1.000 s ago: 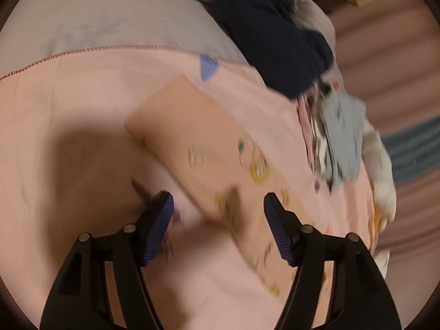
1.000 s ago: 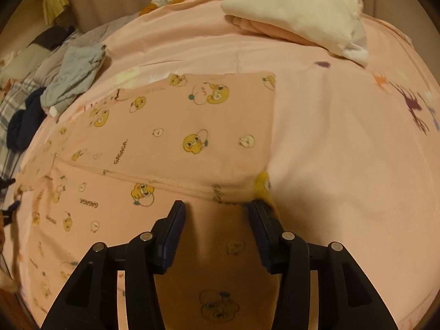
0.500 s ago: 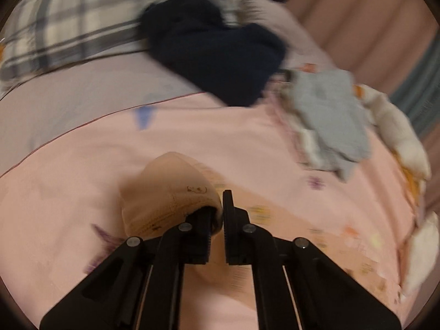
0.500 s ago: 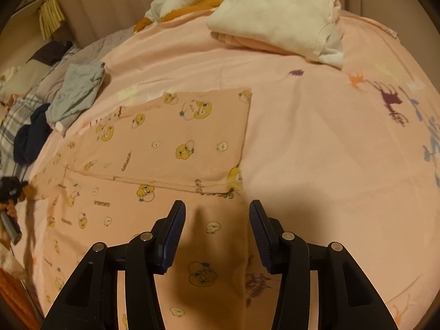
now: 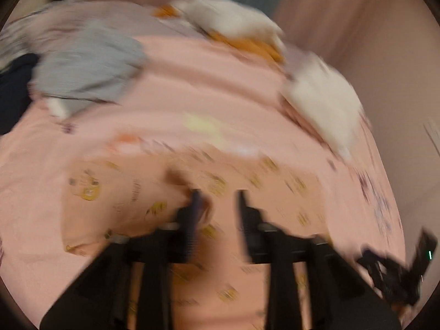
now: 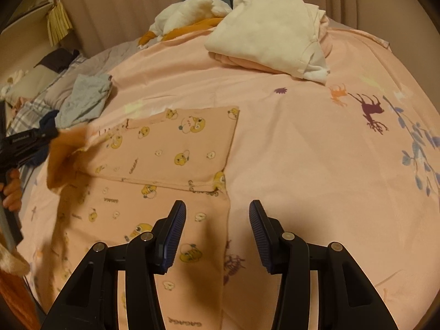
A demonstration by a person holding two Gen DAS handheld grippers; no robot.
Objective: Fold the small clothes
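Note:
A peach garment with yellow duck prints (image 6: 170, 154) lies spread on the pink bedsheet (image 6: 302, 151), its upper part folded over. My right gripper (image 6: 217, 220) hovers open above the garment's right edge, with nothing between its fingers. My left gripper (image 6: 53, 134) comes in from the left beside a lifted corner of the garment (image 6: 66, 148). In the blurred left wrist view the left gripper (image 5: 217, 200) has its jaws opening above the garment (image 5: 137, 192); a bit of fabric hangs by the left finger, and the pads do not press it.
A folded white pile (image 6: 269, 44) sits at the back of the bed beside a white and orange plush (image 6: 187, 16). A grey garment (image 6: 85, 99) and a navy one (image 6: 49, 123) lie at the left. Curtains hang behind.
My left gripper shut on the garment's edge, swung it across over the garment, and its jaws have now parted. My right gripper drew back and up a little, still open.

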